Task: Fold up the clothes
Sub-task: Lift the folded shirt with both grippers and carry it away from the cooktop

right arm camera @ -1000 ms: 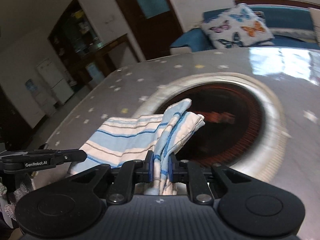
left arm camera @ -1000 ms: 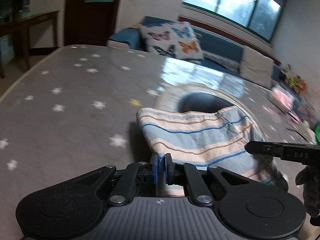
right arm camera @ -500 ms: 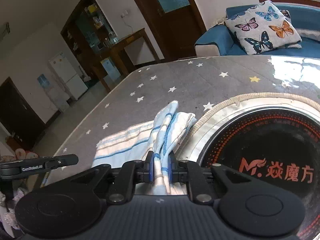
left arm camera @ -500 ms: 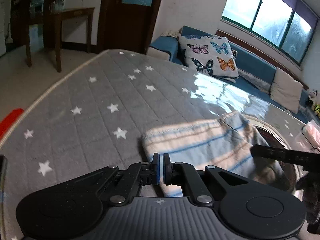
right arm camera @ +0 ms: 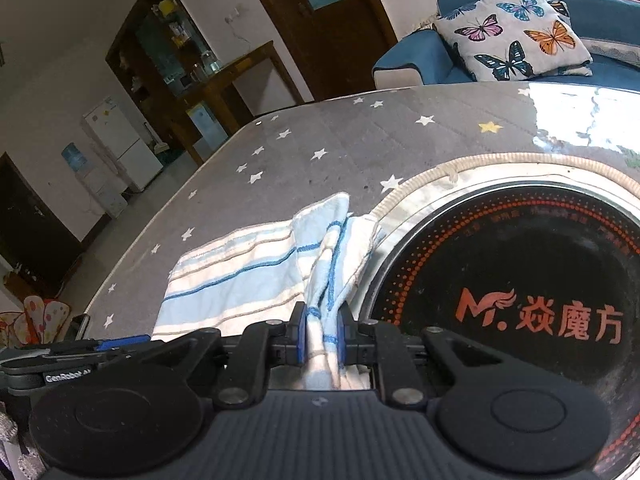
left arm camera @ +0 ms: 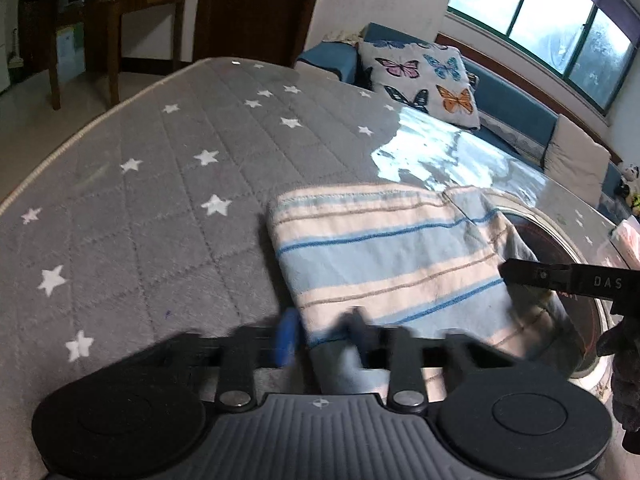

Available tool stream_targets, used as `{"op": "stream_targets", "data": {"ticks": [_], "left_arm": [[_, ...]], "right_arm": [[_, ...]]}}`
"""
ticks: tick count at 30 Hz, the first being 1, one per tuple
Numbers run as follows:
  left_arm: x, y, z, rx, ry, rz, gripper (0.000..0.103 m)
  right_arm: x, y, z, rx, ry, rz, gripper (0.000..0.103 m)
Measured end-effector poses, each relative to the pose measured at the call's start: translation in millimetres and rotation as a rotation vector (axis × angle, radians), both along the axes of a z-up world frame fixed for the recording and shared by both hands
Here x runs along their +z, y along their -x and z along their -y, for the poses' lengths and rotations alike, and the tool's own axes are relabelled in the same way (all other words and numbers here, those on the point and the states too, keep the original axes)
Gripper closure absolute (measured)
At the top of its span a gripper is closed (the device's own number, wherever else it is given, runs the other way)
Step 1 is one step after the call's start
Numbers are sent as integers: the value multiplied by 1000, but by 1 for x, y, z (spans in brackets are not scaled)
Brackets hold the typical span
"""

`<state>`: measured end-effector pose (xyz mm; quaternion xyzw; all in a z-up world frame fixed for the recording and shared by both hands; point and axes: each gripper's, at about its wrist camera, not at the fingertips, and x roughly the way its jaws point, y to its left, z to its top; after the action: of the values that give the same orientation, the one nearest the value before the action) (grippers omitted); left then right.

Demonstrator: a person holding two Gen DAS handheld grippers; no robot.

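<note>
Right gripper: clamped on bunched striped cloth corner, anchoring fold | left gripper: jaws opening, cloth edge between, releasing onto star-print tabletop.

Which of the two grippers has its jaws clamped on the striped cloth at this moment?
The right gripper: a bunched corner of the striped cloth is pinched between its blue pads. The left gripper has its jaws opening, blurred, around the cloth's near edge.
</note>
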<state>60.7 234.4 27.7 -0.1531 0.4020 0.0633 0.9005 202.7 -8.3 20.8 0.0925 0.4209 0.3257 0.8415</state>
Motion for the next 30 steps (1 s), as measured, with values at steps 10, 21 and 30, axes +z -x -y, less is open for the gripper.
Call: {"op": "stream_targets", "data": {"ticks": [10, 21, 30], "left_arm": [[32, -1, -20, 64, -110, 83, 98], [17, -10, -40, 95, -154, 14, 83], [33, -34, -49, 106, -177, 72, 73]], "right_arm": [[11, -4, -36, 55, -49, 24, 91], [-3, -29, -56, 5, 2, 32, 79], [19, -30, -73, 70, -3, 132, 79]]}}
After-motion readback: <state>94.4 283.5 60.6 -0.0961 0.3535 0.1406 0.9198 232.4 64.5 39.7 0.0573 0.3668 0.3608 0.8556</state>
